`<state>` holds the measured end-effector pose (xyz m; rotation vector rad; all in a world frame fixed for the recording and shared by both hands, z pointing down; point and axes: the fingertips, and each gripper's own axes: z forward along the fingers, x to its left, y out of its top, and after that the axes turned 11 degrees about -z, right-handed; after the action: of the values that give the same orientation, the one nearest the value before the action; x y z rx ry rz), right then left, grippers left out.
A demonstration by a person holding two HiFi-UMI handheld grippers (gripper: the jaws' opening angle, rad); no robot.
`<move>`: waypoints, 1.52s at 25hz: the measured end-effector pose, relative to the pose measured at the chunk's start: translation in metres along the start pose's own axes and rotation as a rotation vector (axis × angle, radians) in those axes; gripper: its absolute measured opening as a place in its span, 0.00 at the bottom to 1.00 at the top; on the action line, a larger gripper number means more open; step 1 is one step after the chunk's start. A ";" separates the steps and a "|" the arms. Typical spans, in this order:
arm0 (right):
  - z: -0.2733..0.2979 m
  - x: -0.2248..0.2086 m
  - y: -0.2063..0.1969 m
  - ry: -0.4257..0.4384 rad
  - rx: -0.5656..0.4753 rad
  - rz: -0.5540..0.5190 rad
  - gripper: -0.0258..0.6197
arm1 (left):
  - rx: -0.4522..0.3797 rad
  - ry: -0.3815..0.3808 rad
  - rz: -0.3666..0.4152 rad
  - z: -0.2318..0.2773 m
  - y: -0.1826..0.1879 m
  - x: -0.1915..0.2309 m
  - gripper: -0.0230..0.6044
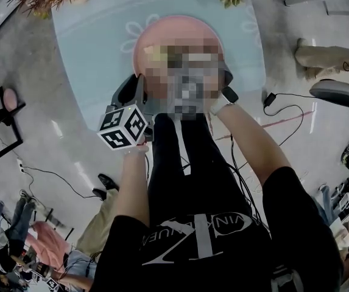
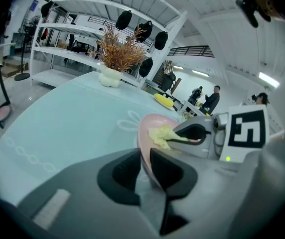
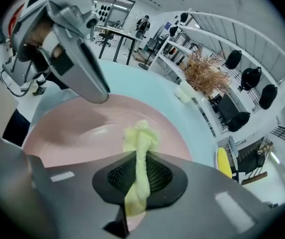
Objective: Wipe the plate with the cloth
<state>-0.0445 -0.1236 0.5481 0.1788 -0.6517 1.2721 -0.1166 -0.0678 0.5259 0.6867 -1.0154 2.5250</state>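
Left gripper [image 2: 143, 167] pinches the plate [image 2: 149, 132] rim, right gripper [image 3: 141, 176] pinches the cloth [image 3: 141, 139] on it; a hard wipe may lever the plate loose

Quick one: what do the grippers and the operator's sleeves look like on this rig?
Left gripper and right gripper: grey moulded bodies, black jaw pads, the right's with mesh texture. Each carries a white marker cube with black squares. Operator wears a black short-sleeved T-shirt with white print.
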 end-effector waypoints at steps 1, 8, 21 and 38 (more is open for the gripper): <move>0.002 -0.005 -0.006 -0.007 0.012 0.015 0.10 | 0.000 0.001 0.000 0.000 0.000 0.000 0.04; 0.004 -0.023 -0.041 -0.053 0.085 0.098 0.10 | -0.004 0.002 -0.003 0.000 0.000 0.001 0.04; -0.022 0.017 -0.043 -0.021 0.091 0.033 0.09 | -0.005 0.010 -0.011 0.001 0.000 0.002 0.04; -0.044 0.057 -0.020 0.042 0.079 0.006 0.09 | 0.037 -0.031 -0.078 0.002 0.001 0.002 0.04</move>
<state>-0.0025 -0.0619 0.5485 0.2151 -0.5663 1.3048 -0.1177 -0.0694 0.5277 0.7635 -0.9357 2.4786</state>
